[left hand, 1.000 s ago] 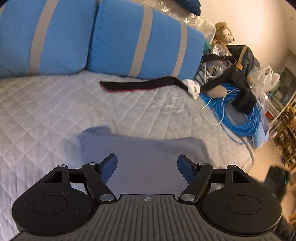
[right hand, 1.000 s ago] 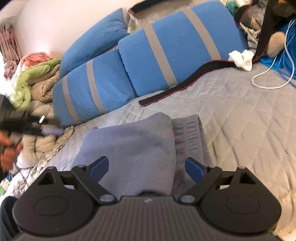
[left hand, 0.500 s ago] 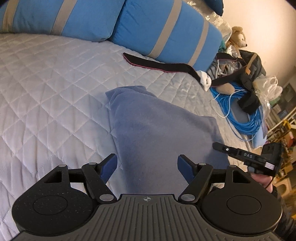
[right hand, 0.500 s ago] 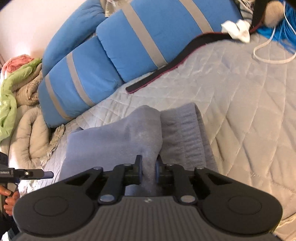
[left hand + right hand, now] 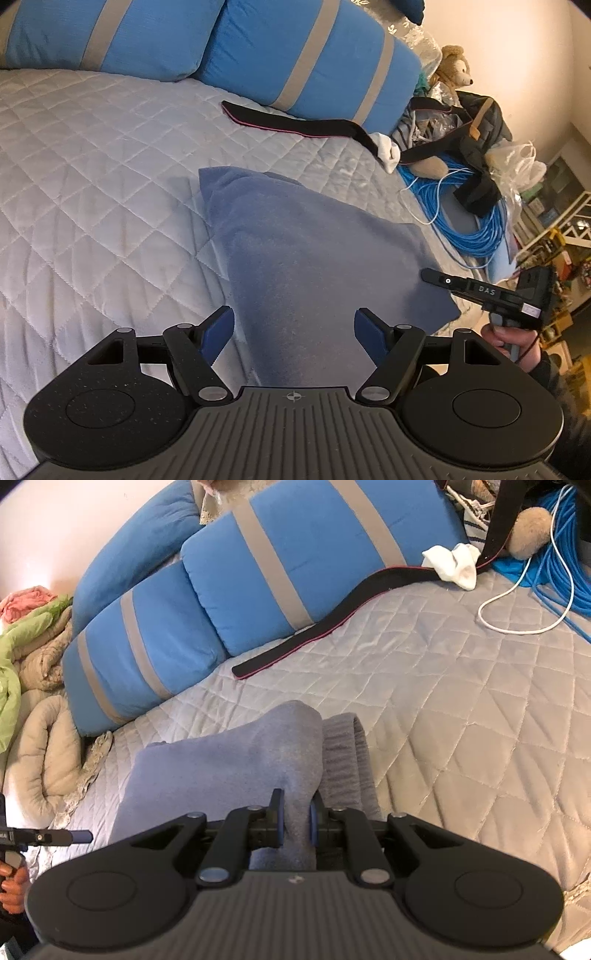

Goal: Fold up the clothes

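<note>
Grey-blue garment [image 5: 314,251]: spread on quilted bedspread [image 5: 92,166], near bed's front edge.
Left gripper [image 5: 294,326]: jaws wide apart, hovering over garment's near portion; cloth lies below and between fingers, not pinched.
Right gripper [image 5: 294,821]: jaws closed tight on raised fold of garment [image 5: 236,760]; ribbed band beside fold, just right of fingers.
Blue striped pillows [image 5: 280,568]: behind garment.
Black strap [image 5: 295,123]: between pillows and garment, apart from both grippers.

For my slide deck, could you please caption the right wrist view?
Right hand-held gripper shut on a raised fold of the grey-blue garment on the quilted bed.
</note>
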`<state>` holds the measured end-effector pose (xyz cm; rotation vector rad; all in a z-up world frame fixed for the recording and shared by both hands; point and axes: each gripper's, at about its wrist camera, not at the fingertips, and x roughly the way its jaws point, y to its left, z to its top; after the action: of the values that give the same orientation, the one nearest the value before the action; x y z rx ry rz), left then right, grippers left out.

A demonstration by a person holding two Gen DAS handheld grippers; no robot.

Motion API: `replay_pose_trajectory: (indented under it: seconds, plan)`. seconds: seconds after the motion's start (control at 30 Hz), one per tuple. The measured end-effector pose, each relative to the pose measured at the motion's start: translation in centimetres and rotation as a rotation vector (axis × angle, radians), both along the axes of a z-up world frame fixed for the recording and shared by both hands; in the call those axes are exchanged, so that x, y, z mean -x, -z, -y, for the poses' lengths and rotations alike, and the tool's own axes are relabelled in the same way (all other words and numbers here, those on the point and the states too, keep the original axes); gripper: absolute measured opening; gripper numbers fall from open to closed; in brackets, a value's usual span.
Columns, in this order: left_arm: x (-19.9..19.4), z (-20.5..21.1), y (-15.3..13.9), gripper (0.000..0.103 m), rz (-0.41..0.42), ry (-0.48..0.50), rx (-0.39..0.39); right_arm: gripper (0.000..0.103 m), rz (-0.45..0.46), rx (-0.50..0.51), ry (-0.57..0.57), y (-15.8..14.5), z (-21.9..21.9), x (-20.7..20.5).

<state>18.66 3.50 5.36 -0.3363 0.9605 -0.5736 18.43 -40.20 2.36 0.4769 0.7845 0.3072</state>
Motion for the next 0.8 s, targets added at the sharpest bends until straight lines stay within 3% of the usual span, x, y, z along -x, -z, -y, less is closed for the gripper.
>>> replay_pose_trajectory:
  seconds: [0.2, 0.27, 0.33, 0.47, 0.6, 0.73, 0.77, 0.8]
  plan:
    - [0.0, -0.2, 0.0, 0.071, 0.028, -0.011, 0.01, 0.007, 0.018, -0.014, 0.007, 0.0, 0.4, 0.1]
    - [-0.2, -0.5, 0.1, 0.071, 0.036, -0.027, 0.028, 0.016, 0.031, -0.022, 0.01, -0.1, 0.6, 0.2]
    - [-0.8, -0.9, 0.2, 0.071, 0.039, -0.054, 0.048, 0.042, 0.04, -0.018, 0.003, -0.2, 0.7, -0.3]
    - [-3.0, -1.7, 0.8, 0.071, 0.037, -0.127, 0.117, 0.055, 0.044, -0.078, 0.007, -0.1, 1.2, -1.5]
    - [-5.8, -2.2, 1.6, 0.071, 0.036, -0.177, 0.161, 0.056, 0.036, -0.086, 0.018, 0.0, 1.2, -3.2]
    - [-8.8, -2.3, 2.8, 0.071, 0.025, -0.243, 0.151, 0.056, 0.027, -0.094, 0.029, 0.1, 1.2, -4.8]
    - [-9.5, -2.3, 3.1, 0.071, 0.015, -0.249, 0.144, 0.052, 0.023, -0.087, 0.028, 0.2, 1.0, -5.0]
    - [-10.4, -2.1, 3.4, 0.071, -0.004, -0.254, 0.121, 0.026, 0.017, -0.083, 0.026, 0.3, 1.0, -5.3]
